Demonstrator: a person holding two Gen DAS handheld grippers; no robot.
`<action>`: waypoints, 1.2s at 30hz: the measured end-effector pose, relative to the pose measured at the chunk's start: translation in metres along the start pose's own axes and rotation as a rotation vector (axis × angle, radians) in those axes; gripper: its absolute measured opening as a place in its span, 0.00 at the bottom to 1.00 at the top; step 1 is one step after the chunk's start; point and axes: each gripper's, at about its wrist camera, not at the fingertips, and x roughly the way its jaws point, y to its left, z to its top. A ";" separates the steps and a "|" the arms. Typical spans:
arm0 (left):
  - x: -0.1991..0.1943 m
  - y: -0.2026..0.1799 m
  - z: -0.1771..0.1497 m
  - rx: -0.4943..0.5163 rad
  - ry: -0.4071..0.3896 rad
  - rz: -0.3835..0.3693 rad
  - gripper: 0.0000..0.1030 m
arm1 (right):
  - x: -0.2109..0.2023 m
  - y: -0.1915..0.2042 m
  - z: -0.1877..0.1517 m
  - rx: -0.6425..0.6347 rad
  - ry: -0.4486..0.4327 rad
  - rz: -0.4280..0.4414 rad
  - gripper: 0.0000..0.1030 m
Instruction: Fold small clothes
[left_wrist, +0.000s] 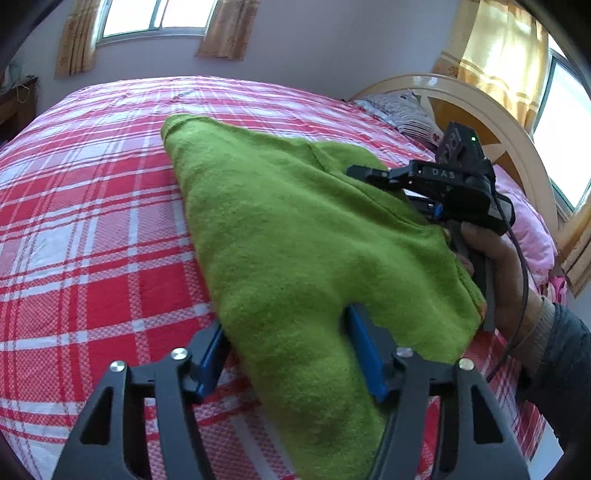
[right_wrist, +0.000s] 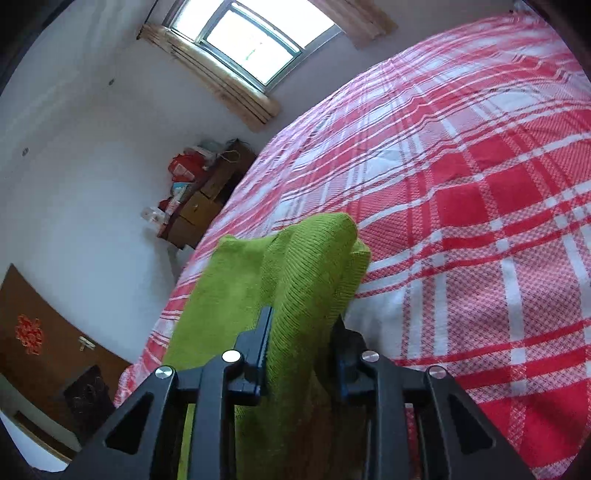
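Your left gripper (left_wrist: 291, 354) sits closest to the lens, blue-padded jaws partly spread, with a fold of the bright green fuzzy knitted garment (left_wrist: 295, 229) lying between them; whether the pads actually press on the cloth, you cannot tell. Your right gripper (right_wrist: 303, 332) has its jaws drawn close around a bunched ribbed edge of the same green garment (right_wrist: 310, 266), pinching it. From the left wrist view, the right gripper (left_wrist: 373, 175) reaches in over the garment's far right edge, your hand (left_wrist: 495, 266) wrapped around its handle, a dark sleeve (left_wrist: 565, 354) behind it. Garment hangs draped between both grippers, its far end resting on the red-and-white plaid bedspread (left_wrist: 92, 221). Beyond the garment, right side: a striped pillow (left_wrist: 406, 110) and a curved wooden headboard (left_wrist: 491, 114). Beyond it, past the bed's edge: a brown wooden cabinet (right_wrist: 207, 199) against the wall.
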 end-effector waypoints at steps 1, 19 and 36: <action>-0.001 0.000 0.000 0.001 -0.002 0.003 0.60 | 0.001 0.001 0.000 -0.004 -0.002 -0.009 0.27; -0.041 -0.007 0.000 0.032 0.016 0.040 0.36 | -0.026 0.035 -0.027 -0.025 -0.081 0.022 0.25; -0.089 -0.002 -0.021 0.037 -0.032 0.051 0.34 | -0.025 0.078 -0.062 -0.027 -0.067 0.054 0.25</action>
